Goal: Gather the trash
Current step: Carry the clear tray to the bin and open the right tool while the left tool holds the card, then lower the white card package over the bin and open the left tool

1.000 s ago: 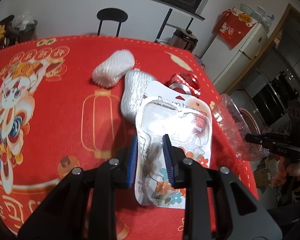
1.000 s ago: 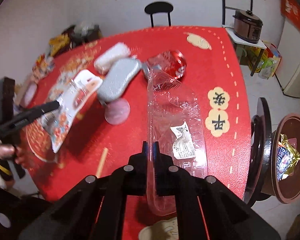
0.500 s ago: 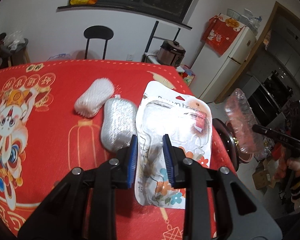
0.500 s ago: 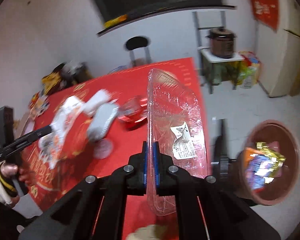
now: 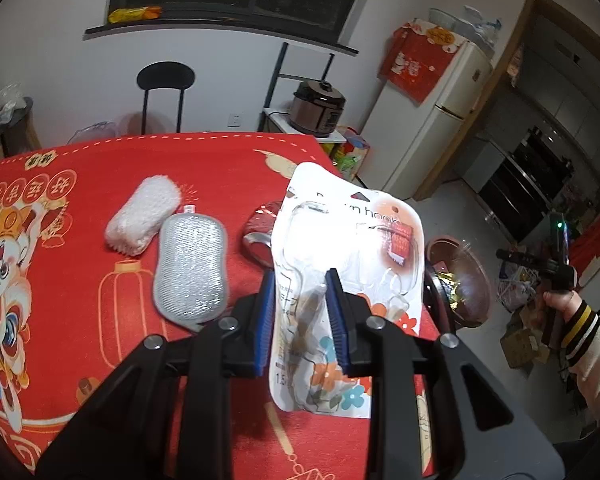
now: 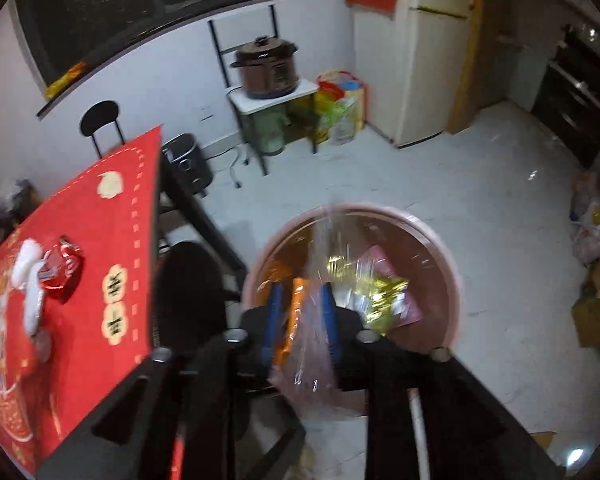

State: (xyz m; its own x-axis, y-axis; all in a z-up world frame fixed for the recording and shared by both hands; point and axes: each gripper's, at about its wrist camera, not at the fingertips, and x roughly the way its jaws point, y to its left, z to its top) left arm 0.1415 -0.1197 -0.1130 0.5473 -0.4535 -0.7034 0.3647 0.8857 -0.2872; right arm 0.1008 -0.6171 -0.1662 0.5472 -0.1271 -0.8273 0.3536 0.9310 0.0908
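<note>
My left gripper (image 5: 300, 280) is shut on a white hook blister pack (image 5: 352, 248) and holds it up above the red table's right side. My right gripper (image 6: 300, 300) is open above the brown trash bin (image 6: 440, 240) on the floor; the clear plastic tray (image 6: 316, 344) is blurred between its jaws, dropping into the bin. The bin holds gold and pink wrappers (image 6: 380, 292). The bin (image 5: 460, 280) and the right gripper (image 5: 540, 260) show at the right in the left wrist view.
On the red tablecloth (image 5: 80, 280) lie a white foam net (image 5: 144, 216), a grey scrub sponge (image 5: 192, 268) and a red foil wrapper (image 5: 260, 228). A black chair (image 6: 188, 300) stands between table and bin. A fridge (image 5: 432, 120) and cooker (image 5: 318, 108) stand behind.
My right gripper swung from the table over the bin and opened, letting go of the clear tray. My left gripper lifted the blister pack higher.
</note>
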